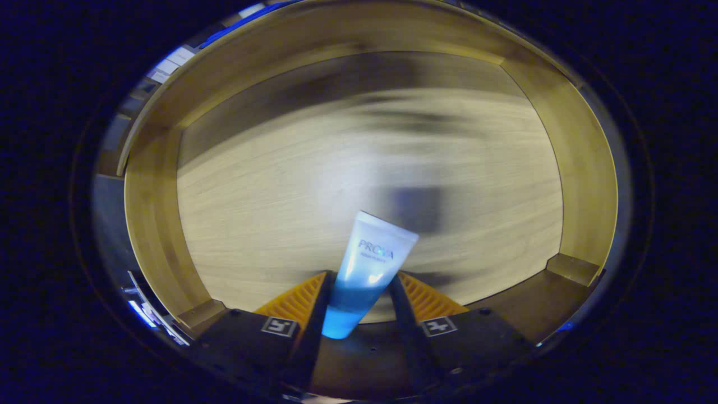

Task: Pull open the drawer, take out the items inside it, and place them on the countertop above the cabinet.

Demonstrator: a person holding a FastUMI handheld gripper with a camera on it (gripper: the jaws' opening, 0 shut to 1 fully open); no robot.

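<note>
Tube (pixel 370 264) clamped lengthwise between tool (pixel 359 297) fingers, crimped end forward over drawer (pixel 359 168).

The drawer (pixel 359 168) floor is smeared by motion blur, worst toward 12 o'clock; the tube (pixel 367 269) has its lower end hidden between the gripper (pixel 359 297) fingers, its small print unreadable

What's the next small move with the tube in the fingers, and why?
Probably lift straight up, out of the drawer. The gripper is shut on the tube, a finger on each side, its white end pointing ahead. The wooden drawer floor below looks bare, and the walls ring it, so rising first should clear them before heading to the countertop.
</note>
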